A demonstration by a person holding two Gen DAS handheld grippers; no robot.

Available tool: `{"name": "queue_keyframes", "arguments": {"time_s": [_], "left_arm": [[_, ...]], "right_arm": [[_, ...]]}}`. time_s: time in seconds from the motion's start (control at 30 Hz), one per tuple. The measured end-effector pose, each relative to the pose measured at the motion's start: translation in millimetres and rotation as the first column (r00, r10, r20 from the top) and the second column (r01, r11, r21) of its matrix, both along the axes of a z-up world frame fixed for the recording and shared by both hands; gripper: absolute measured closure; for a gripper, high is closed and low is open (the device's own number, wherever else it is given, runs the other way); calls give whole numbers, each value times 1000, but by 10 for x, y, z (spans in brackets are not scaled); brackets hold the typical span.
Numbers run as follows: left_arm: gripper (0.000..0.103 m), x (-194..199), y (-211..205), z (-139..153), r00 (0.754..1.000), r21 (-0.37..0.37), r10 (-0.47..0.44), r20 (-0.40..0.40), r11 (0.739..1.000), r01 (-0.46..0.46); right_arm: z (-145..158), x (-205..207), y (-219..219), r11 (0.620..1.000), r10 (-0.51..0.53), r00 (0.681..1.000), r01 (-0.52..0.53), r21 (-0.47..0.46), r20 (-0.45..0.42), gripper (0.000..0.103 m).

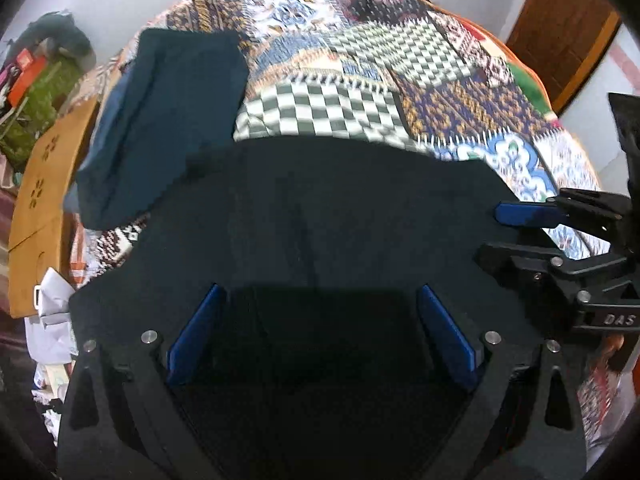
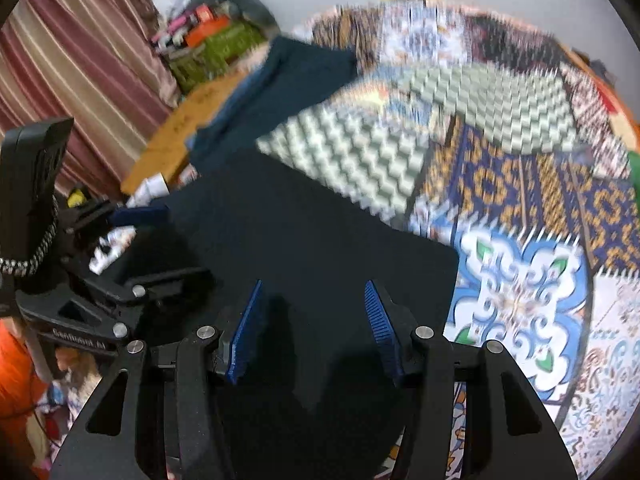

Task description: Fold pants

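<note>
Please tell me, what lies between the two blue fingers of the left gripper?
Only dark pants fabric lies between the left gripper's blue fingers, which stand wide apart. The left wrist view shows this.

A home bedroom: patchwork bedspread (image 1: pixel 360 80) (wooden door (image 1: pixel 560 28), striped curtain (image 2: pixel 80 60))

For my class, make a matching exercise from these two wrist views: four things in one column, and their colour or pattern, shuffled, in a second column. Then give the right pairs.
Things:
1. pants spread in front of the grippers
2. folded garment at the far left of the bed
3. bedspread
4. finger pads of the left gripper

Colours or patterns:
A. bright blue
B. patchwork of checks and floral prints
C. near black navy
D. dark teal

Pairs: 1-C, 2-D, 3-B, 4-A
</note>
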State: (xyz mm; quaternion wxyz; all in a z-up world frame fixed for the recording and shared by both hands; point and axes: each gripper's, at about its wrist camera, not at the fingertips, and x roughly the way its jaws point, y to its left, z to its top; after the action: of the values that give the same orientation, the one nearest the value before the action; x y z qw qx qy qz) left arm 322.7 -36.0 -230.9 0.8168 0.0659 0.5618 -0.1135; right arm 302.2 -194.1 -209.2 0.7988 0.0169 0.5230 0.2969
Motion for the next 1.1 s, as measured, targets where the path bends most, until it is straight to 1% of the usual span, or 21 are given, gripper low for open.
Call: {"name": "queue_keyframes", "arguments": {"time_s": [0.03,0.1,0.27,0.37,0.63,0.77,0.83,0.93,1.03,1.1], "left_arm": [[4,-19,9,-5,1000,0,-6,4,1000,6],[2,-70,18,0,1000,11,-14,13,1000,14],[2,-172,28,39,999,38,-14,44,999,12],[1,-252,112,66,999,28,23,47,999,-24],[1,-529,338,159,993,-4,97,68,995,-96],[1,-666,486,219,987,-38,135,83,990,-132],[1,-727,580,269,982,-64,167,89,985,-161],[1,-817,660,355,973,-62,189,129,981,-182],[1,-926,757,513,955,-20,212,208,977,-213],[1,-1020,875,648,936,-15,236,261,970,-241]], "right_arm": [[-95,-8,4,1000,18,999,-19,-21,-28,55],[-137,-60,-83,999,33,999,-33,-15,-20,54],[-76,-264,-225,999,24,1000,-24,-24,-2,53],[-41,-381,-293,999,0,1000,1,-35,19,50],[73,-663,-482,997,-58,998,60,-50,38,45],[92,-786,-537,994,-84,995,87,-64,49,45],[139,-825,-533,990,-104,992,110,-88,73,45],[266,-858,-476,987,-109,986,122,-101,124,44],[435,-867,-398,989,-110,979,126,-80,172,44],[566,-870,-306,991,-100,972,118,-71,215,44]]}}
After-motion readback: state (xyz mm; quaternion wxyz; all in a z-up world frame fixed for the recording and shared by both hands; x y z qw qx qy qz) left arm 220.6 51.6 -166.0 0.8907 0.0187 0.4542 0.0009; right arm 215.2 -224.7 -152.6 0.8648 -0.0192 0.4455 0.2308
